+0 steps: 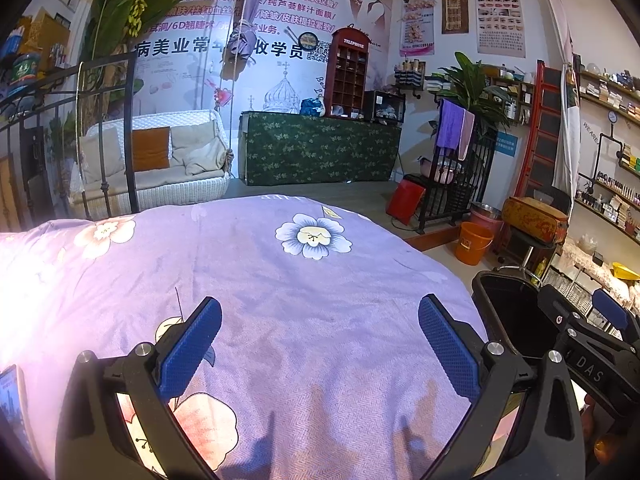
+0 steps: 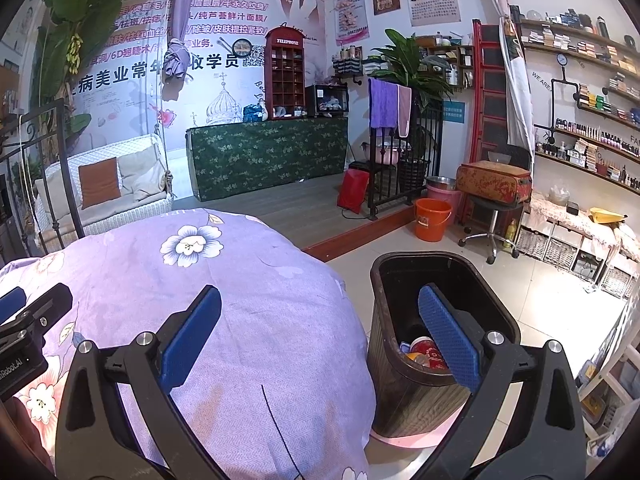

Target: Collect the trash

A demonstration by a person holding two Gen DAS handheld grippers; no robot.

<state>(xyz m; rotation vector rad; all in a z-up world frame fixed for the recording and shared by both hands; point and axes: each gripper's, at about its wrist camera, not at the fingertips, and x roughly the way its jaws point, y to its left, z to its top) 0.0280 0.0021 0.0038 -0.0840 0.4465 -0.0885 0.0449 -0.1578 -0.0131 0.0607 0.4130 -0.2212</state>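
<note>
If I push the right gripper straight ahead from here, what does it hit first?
Probably the purple floral bedspread: the right gripper, jaws open and empty, points down over its edge. The black plastic trash bin stands just right of that line; depth is unclear.

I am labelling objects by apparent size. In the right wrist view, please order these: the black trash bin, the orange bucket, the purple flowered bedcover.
1. purple flowered bedcover, by far the largest
2. black trash bin
3. orange bucket, smallest; it stands farther away, so its true size is unsure
</note>
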